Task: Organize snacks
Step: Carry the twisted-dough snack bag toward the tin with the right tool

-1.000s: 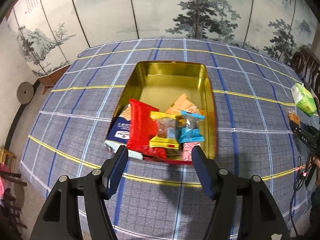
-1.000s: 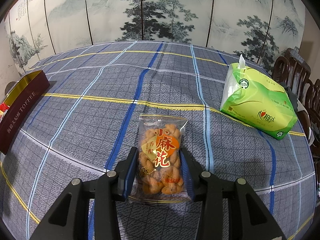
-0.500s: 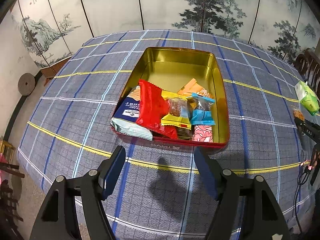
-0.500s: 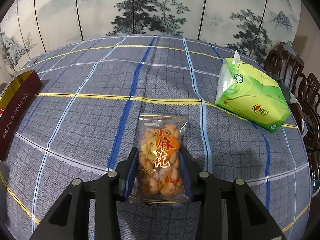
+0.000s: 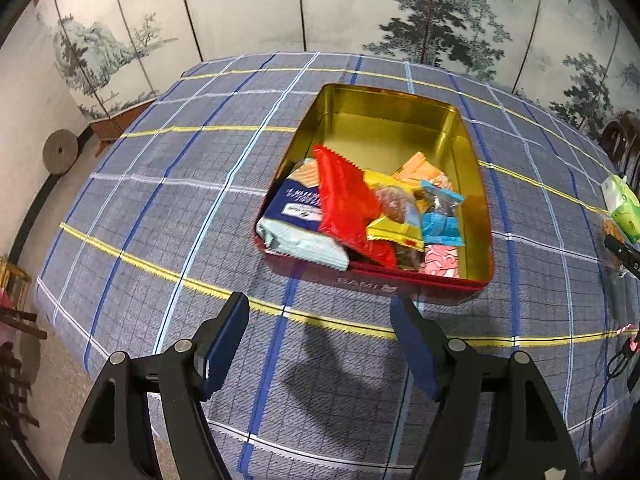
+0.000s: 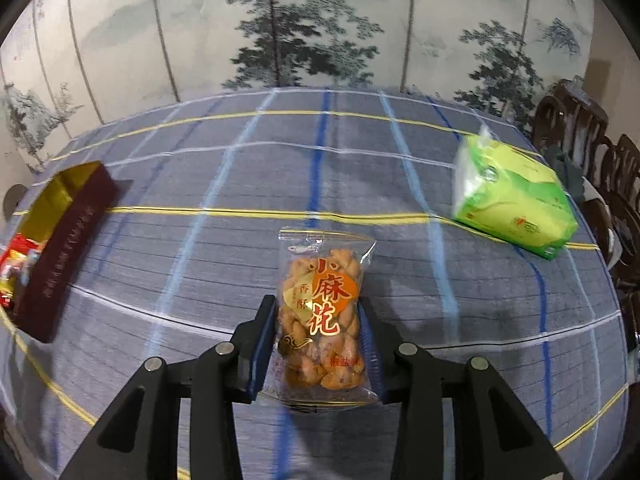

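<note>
The right gripper (image 6: 316, 336) was seen closed on a clear packet of fried dough twists (image 6: 322, 320), its blue-edged fingers (image 6: 264, 344) pressed against the packet's two long sides. The packet was held with its long axis running straight away from the camera along the fingers, the printed face turned up and the crimped top seal pointing toward the far side of the table (image 6: 248, 184). The packet's lower end reached back between the jaws, and whether it rested on the cloth or hung clear of it could not be told.

The left gripper (image 5: 320, 340) was shown with nothing between its fingers (image 5: 224, 340); the jaws were opening and stood wide apart above bare checked cloth, just short of the near wall of the tin.

Only the left wrist view gave the inside of the red tin (image 5: 400, 288): a gold interior, its far half bare, its near half heaped with wrapped snacks, among them a red wrapper (image 5: 344, 208), a pale blue pack (image 5: 300, 236), a yellow packet (image 5: 396, 216) and a pink one (image 5: 440, 262). The tin's long axis ran away from that camera.

Only the right wrist view gave the dough-twist packet clearly, together with the tin's dark outer side wall (image 6: 68, 248) at the left edge and a green tissue pack (image 6: 516, 200) lying well apart to the right. In the left view the tissue pack (image 5: 622, 208) was reduced to a small green shape at the right margin.
</note>
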{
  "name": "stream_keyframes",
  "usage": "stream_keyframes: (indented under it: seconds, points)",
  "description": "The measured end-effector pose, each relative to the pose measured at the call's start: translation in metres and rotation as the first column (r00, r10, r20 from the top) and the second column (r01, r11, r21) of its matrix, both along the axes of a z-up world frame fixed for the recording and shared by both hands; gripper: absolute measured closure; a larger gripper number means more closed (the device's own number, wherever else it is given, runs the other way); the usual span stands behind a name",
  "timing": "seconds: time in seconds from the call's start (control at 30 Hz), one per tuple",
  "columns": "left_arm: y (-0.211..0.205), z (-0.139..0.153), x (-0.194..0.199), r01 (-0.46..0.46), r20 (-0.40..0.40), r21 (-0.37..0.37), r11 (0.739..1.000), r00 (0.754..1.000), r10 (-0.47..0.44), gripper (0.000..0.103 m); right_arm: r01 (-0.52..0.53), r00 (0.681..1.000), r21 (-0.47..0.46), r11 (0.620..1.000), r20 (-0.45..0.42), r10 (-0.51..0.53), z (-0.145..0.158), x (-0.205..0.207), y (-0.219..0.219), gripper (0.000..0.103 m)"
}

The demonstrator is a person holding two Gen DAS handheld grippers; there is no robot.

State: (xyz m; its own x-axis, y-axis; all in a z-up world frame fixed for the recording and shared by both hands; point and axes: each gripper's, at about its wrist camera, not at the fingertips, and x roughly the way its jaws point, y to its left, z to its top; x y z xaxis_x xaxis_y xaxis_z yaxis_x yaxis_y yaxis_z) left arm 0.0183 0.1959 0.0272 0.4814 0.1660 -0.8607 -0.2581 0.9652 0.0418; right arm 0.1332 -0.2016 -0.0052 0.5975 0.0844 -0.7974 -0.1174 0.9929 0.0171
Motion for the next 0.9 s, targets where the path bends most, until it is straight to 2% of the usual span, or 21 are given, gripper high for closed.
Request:
stream_keyframes:
  seconds: [0.47, 0.9]
  points:
    - [0.019, 0.001, -0.008, -0.038, 0.0, 0.025, 0.999, 0.999, 0.038, 0.032, -0.183, 0.982, 0.09, 0.979, 0.06, 0.178, 0.041, -0.009, 0.109, 0.063]
    - [0.048, -0.002, -0.019, -0.099, -0.007, 0.018, 0.995, 0.995, 0.099, 0.032, -0.332, 0.943, 0.106, 0.937, 0.055, 0.328, 0.05, -0.028, 0.196, 0.063]
